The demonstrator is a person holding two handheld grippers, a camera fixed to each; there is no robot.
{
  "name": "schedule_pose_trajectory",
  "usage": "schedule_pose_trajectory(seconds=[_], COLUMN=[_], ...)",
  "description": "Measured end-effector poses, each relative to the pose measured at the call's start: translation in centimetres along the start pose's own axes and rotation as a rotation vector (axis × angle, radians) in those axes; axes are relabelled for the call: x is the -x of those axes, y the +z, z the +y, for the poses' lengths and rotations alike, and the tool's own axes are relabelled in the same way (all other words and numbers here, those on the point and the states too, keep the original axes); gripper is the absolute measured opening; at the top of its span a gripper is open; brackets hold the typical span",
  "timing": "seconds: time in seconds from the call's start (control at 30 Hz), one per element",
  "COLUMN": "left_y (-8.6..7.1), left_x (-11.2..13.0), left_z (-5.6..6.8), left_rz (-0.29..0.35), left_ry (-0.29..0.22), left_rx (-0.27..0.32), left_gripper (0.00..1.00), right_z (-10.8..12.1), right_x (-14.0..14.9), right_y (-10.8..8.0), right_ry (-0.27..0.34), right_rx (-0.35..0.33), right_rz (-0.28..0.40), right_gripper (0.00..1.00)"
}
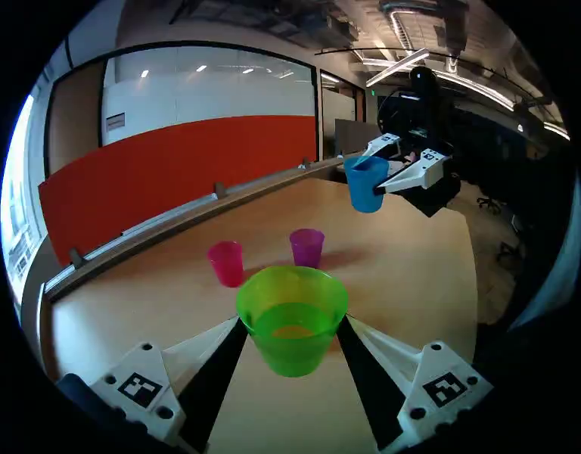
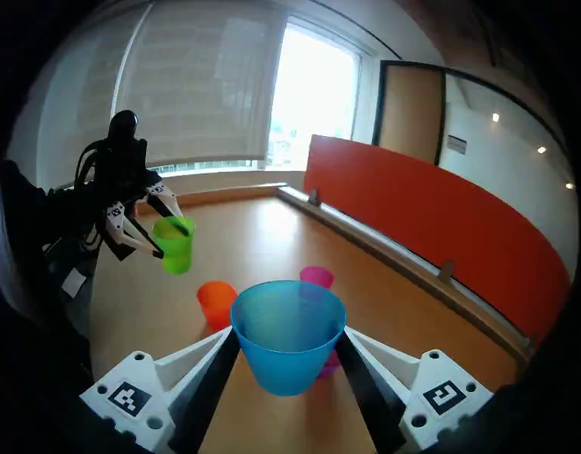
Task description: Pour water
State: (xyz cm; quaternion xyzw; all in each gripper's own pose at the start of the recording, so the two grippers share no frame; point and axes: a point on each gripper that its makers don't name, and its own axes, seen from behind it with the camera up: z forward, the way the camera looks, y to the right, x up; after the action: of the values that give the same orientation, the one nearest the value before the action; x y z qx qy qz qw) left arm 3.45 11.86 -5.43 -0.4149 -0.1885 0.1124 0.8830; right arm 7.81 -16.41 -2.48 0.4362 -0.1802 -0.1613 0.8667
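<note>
My left gripper (image 1: 293,321) is shut on a green cup (image 1: 293,340), held upright above the wooden table (image 1: 419,287); its lower half looks darker. An orange shape shows through it. Farther off, my right gripper (image 1: 383,178) holds a blue cup (image 1: 365,185) up in the air. In the right gripper view the right gripper (image 2: 288,333) is shut on that blue cup (image 2: 288,344), upright. The left gripper (image 2: 156,231) with the green cup (image 2: 175,246) hangs at the left. On the table stand a pink cup (image 1: 227,262), a purple cup (image 1: 306,247) and an orange cup (image 2: 216,303).
An orange-red partition (image 1: 177,166) with a metal rail (image 1: 184,216) runs along the table's far edge. A bright window with blinds (image 2: 313,98) lies beyond the table. A dark sleeve (image 2: 41,242) holds the left gripper. Office chairs (image 1: 487,203) stand off the table's right side.
</note>
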Motion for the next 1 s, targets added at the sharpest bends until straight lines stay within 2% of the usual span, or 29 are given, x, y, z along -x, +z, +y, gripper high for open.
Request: schedule_pose_trajectory(seconds=[0.5,1.0], left_y=[0.5,1.7], left_x=[2.6,6.3], left_z=[1.2,1.9], left_rz=[-0.064,-0.165], left_ry=[0.006,0.025], left_rx=[0.033,0.072], left_gripper=[0.83,0.83], right_z=[-0.4,-1.4], right_x=[1.9,4.8], right_y=[0.4,2.4], right_ry=[-0.012,-0.027], right_rx=[-0.016,-0.067], right_rz=[-0.035,-0.078], right_gripper=[0.88,0.89])
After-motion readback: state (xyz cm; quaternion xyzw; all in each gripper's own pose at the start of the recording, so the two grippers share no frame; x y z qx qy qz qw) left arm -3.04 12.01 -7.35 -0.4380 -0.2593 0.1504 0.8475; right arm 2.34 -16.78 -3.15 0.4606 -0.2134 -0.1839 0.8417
